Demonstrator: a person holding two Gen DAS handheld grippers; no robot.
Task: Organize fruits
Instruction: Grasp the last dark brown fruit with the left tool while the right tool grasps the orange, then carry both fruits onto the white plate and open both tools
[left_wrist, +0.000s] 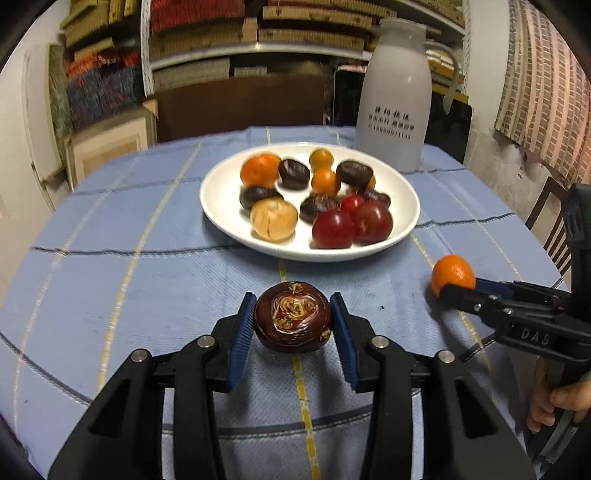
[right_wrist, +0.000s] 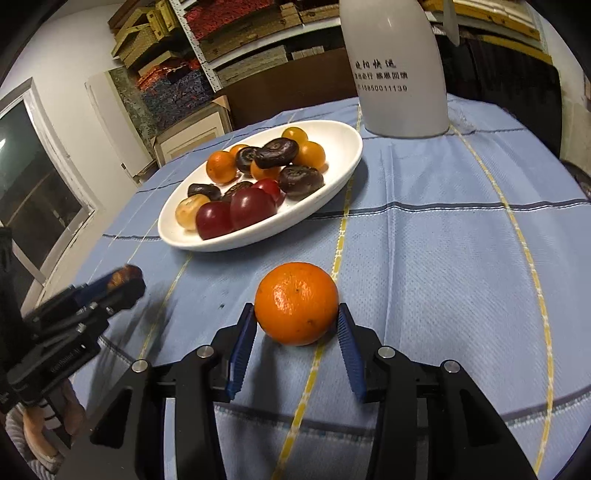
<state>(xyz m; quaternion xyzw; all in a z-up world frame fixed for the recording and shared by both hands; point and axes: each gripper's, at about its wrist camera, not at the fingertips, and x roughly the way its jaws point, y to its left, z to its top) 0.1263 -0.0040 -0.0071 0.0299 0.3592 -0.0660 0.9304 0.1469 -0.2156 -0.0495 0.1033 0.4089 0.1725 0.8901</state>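
Note:
My left gripper (left_wrist: 293, 319) is shut on a dark brown water chestnut (left_wrist: 291, 317), held just above the blue tablecloth in front of the white plate (left_wrist: 221, 206). My right gripper (right_wrist: 297, 321) is shut on a mandarin orange (right_wrist: 297, 302), to the right of the plate (right_wrist: 332, 177). The right gripper also shows in the left wrist view (left_wrist: 456, 286) with the orange (left_wrist: 452, 273). The left gripper shows in the right wrist view (right_wrist: 123, 282). The plate holds several oranges, dark chestnuts, red plums and one pale fruit (left_wrist: 273, 219).
A white thermos jug (left_wrist: 397, 99) stands behind the plate at the back right, and also shows in the right wrist view (right_wrist: 399, 74). The round table carries a blue checked cloth (left_wrist: 147, 258). Shelves with boxes stand behind. A wooden chair (left_wrist: 550, 221) stands at the right.

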